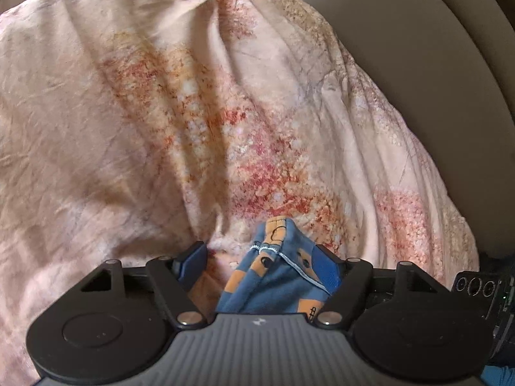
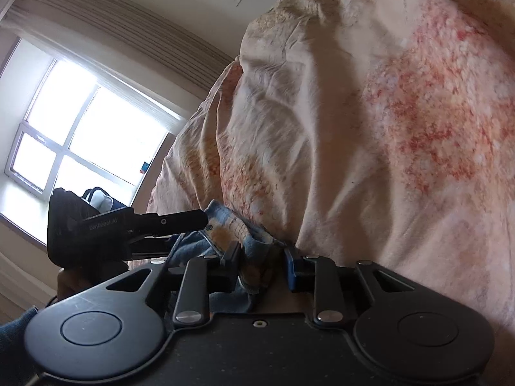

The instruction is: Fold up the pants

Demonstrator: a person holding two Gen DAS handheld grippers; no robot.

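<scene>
The pants (image 1: pixel 273 276) are blue with orange checks and small dark prints. In the left wrist view they bunch between my left gripper's (image 1: pixel 264 257) wide-apart blue fingers (image 1: pixel 193 257), lying against the right finger. The left gripper stands open. In the right wrist view the pants (image 2: pixel 231 228) hang between my right gripper's (image 2: pixel 262 257) fingers, which stand apart around the fabric. The left gripper (image 2: pixel 180 220) shows there from the side at left, its tip touching the same bunch of fabric.
A crumpled pink floral duvet (image 1: pixel 193 112) covers the bed beneath both grippers and also fills the right wrist view (image 2: pixel 370 128). A beige padded headboard (image 1: pixel 418 48) is at right. A bright window (image 2: pixel 80 128) and a bag (image 2: pixel 99 199) are at left.
</scene>
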